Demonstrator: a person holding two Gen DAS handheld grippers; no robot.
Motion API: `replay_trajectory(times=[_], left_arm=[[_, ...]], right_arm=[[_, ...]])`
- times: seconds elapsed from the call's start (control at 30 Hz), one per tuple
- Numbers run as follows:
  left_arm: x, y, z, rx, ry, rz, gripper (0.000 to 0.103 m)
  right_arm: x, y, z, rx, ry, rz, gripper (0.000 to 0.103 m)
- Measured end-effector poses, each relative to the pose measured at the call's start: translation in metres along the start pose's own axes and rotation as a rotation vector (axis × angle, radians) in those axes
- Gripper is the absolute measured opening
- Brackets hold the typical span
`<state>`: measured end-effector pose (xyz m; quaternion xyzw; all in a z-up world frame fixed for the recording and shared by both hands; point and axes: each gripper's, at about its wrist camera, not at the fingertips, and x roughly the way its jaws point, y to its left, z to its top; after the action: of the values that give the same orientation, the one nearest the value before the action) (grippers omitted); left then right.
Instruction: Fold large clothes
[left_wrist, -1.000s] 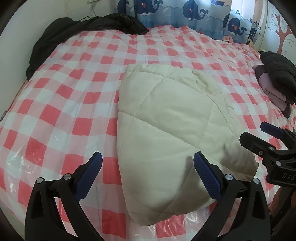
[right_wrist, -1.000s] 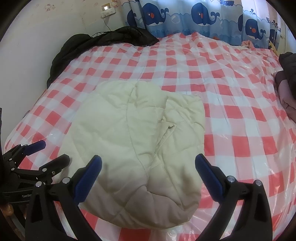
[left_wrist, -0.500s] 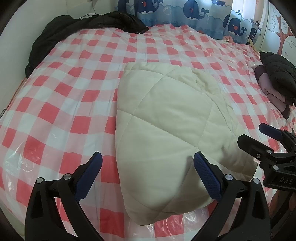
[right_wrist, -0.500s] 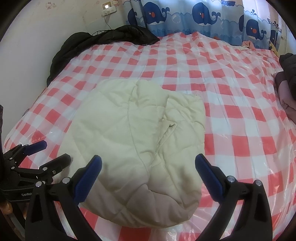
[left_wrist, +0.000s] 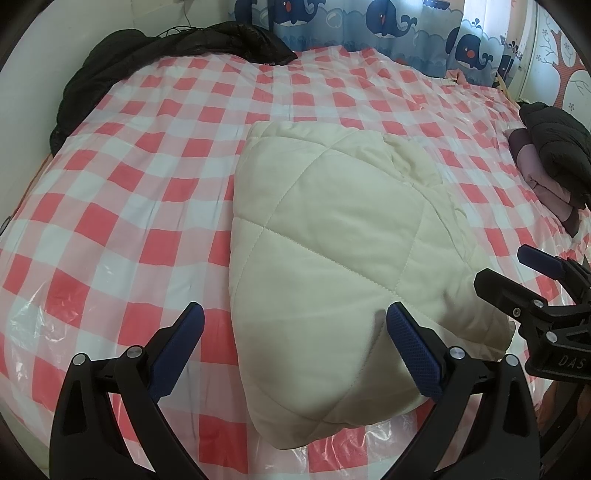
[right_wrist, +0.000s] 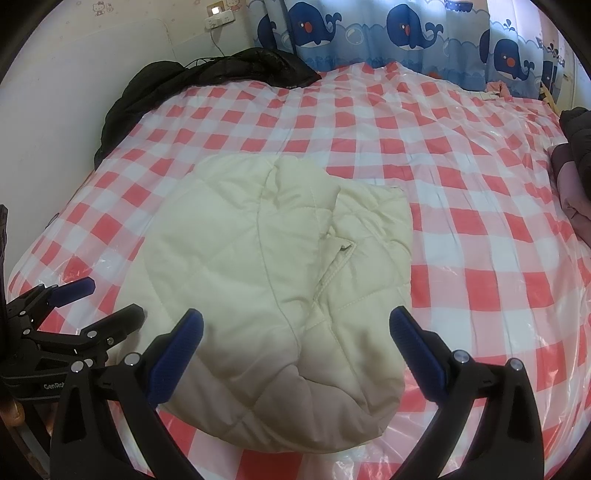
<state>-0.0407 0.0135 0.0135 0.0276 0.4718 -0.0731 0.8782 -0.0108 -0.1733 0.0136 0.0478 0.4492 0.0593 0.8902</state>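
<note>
A: Since a second ago almost nothing has shifted: both views have drifted only a little, and the cream quilted padded jacket (left_wrist: 332, 258) lies in the same compact bundle.

B: Where does it sit?

A: On the bed with the red-and-white checked cover under clear plastic (left_wrist: 147, 177), near the front edge, well apart from the black coat (right_wrist: 207, 77) by the wall and the dark clothes pile (left_wrist: 550, 162) on the right side.

B: And the tools?

A: The left tool (left_wrist: 295, 325) and the right tool (right_wrist: 295, 325) both hover over the near edge, fingers apart, holding nothing.

B: So which step?

A: The folding looks nearly finished. Next probably calls for tidying or shifting the bundle aside.
</note>
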Motion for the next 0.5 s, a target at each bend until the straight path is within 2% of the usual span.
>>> replay_trajectory(times=[0.5], left_arm=[[0.0002,-0.0017,0.0005,0.001,0.001,0.001,0.095]], right_arm=[[0.0003,0.0014,-0.0005,0.001,0.001,0.000,0.096]])
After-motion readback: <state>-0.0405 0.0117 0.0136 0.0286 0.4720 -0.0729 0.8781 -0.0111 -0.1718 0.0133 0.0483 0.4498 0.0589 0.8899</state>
